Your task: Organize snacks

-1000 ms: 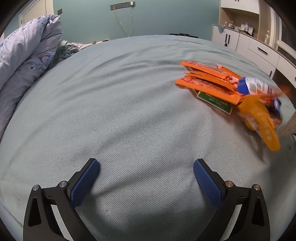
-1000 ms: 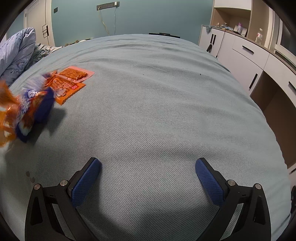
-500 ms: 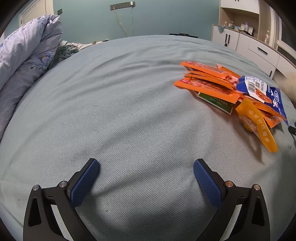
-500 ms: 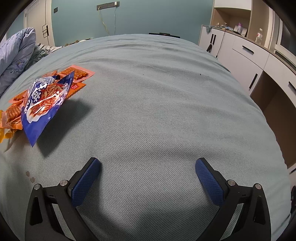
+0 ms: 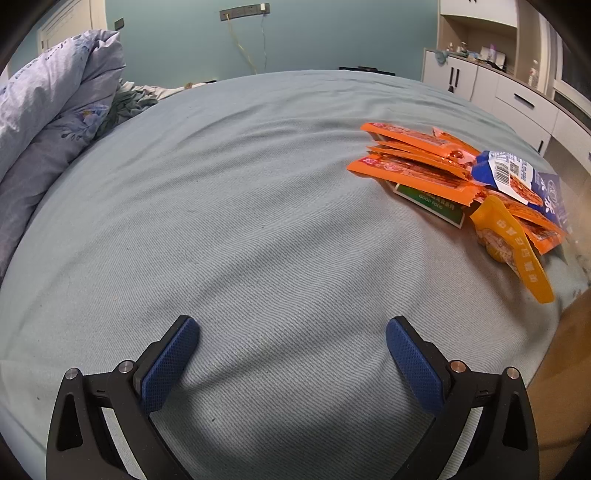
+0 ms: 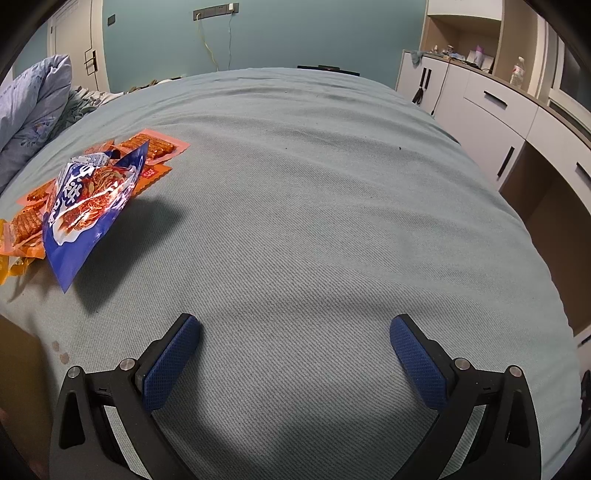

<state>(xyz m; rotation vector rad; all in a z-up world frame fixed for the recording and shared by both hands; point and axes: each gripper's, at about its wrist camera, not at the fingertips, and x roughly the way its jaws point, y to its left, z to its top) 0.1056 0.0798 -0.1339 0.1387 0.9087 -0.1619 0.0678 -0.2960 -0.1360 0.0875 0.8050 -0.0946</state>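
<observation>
A heap of snack packets lies on the grey-blue bed cover [image 5: 240, 229]. In the left wrist view the heap is at the right: several orange packets [image 5: 413, 173], a green packet [image 5: 432, 201] partly under them, a blue and white packet [image 5: 517, 177] on top and a yellow-orange packet [image 5: 513, 254] nearest me. The right wrist view shows the blue packet [image 6: 88, 206] at the left, over the orange packets [image 6: 155, 147]. My left gripper [image 5: 291, 350] is open and empty above the cover, well left of the heap. My right gripper [image 6: 295, 350] is open and empty, right of the heap.
A bunched lilac duvet [image 5: 55, 122] lies at the bed's left side. White cabinets [image 6: 491, 110] with bottles on top run along the right wall. Brown cardboard [image 5: 565, 350] shows at the lower right of the left wrist view. The teal wall [image 6: 295, 33] is behind.
One second ago the blue and yellow-orange packets were blurred in motion, dropping onto the heap. They now lie still on it. Neither gripper has moved.
</observation>
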